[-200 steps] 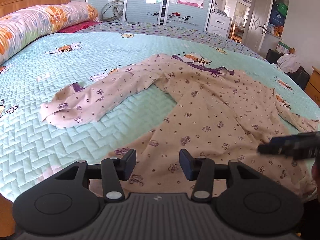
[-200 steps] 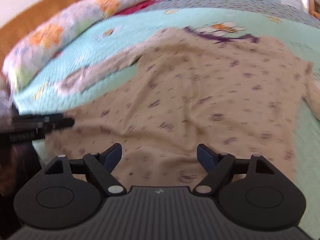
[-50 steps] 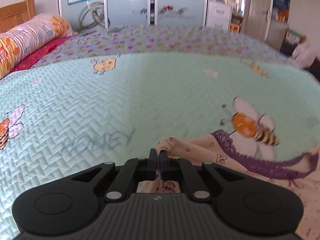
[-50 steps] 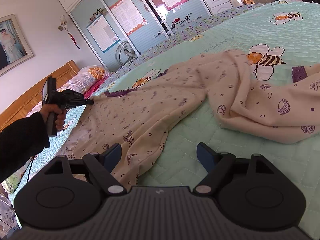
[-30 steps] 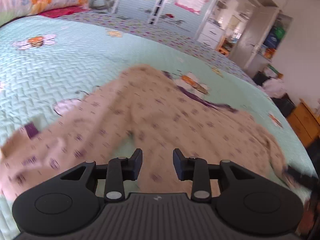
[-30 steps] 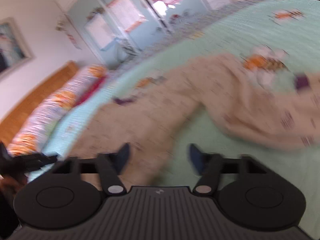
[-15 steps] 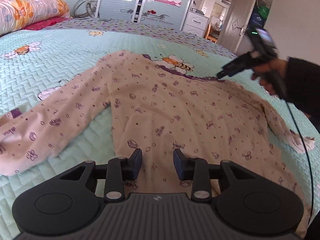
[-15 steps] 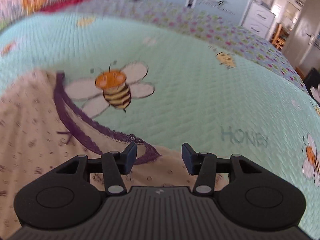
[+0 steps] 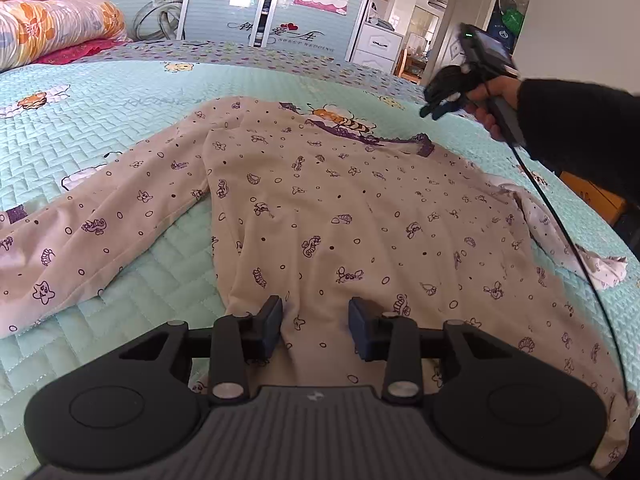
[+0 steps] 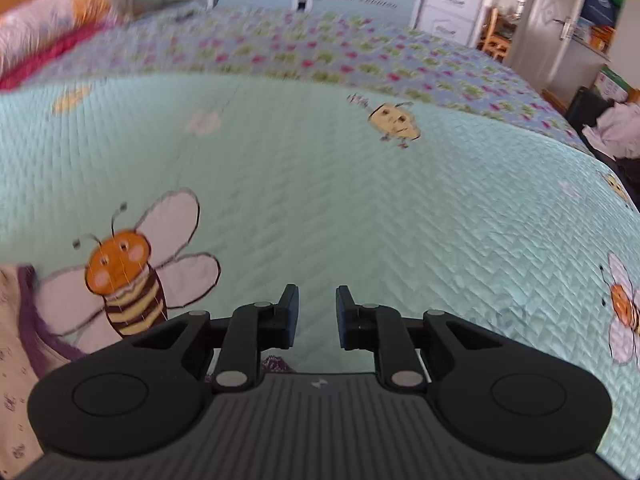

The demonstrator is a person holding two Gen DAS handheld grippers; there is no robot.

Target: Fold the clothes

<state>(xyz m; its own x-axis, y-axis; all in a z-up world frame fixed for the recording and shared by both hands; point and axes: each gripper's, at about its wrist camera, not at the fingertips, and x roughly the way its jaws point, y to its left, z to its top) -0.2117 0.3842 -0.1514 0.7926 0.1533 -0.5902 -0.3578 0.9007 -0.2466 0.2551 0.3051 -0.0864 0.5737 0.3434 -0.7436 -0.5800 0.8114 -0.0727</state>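
A bed (image 9: 120, 92) with a mint quilted cover printed with bees fills both views, and a flowered pillow (image 9: 52, 32) lies at its far left by the wooden headboard. Spread flat on the cover is a beige pyjama top (image 9: 360, 216) with small purple prints and a purple lace collar (image 9: 400, 142) at its far edge; one sleeve (image 9: 100, 228) stretches out to the left. The left gripper (image 9: 315, 322) hovers over the near hem of the top, its fingers (image 9: 268, 320) partly apart with cloth under the gap and nothing pinched. The right gripper (image 10: 317, 316), held in a dark-sleeved hand (image 9: 490, 108), is just beyond the collar; its fingers (image 10: 290, 312) have just been closing and now stand narrowly apart, with only bedcover showing between them and a bit of purple lace (image 10: 276, 364) below them.
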